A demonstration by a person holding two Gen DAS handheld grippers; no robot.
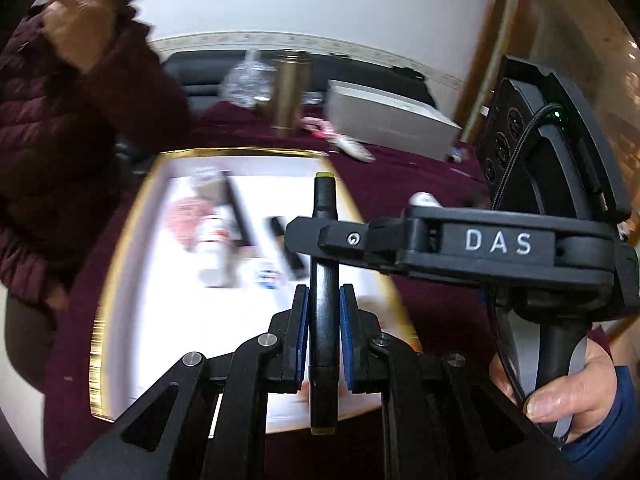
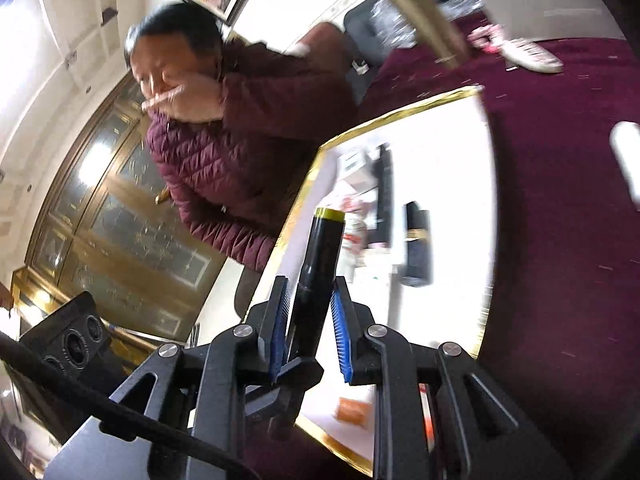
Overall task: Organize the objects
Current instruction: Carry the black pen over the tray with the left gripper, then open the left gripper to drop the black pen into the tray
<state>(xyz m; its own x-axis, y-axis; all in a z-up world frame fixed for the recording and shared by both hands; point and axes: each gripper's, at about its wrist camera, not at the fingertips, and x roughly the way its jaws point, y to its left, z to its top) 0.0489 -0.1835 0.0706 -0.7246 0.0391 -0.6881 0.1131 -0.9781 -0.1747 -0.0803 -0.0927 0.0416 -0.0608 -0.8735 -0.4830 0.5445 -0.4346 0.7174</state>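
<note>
A black marker with yellow-green end caps point(image 1: 325, 280) is held between both grippers above a white gold-rimmed tray point(image 1: 132, 216). My left gripper point(image 1: 324, 300) is shut on the marker's lower half. My right gripper point(image 1: 316, 236) crosses from the right and grips the marker higher up. In the right wrist view the marker point(image 2: 320, 256) stands between my right gripper's point(image 2: 310, 312) blue pads, with the left gripper's fingertip below it. The tray point(image 2: 400, 112) holds a black lipstick tube point(image 2: 416, 244) and blurred small items.
A person in a maroon jacket point(image 2: 224, 152) sits at the tray's far side. A gold cylinder point(image 1: 290, 92), a crumpled plastic bag point(image 1: 244, 80), a grey box point(image 1: 384, 116) and a white object point(image 1: 424, 199) lie on the maroon tablecloth point(image 1: 432, 312).
</note>
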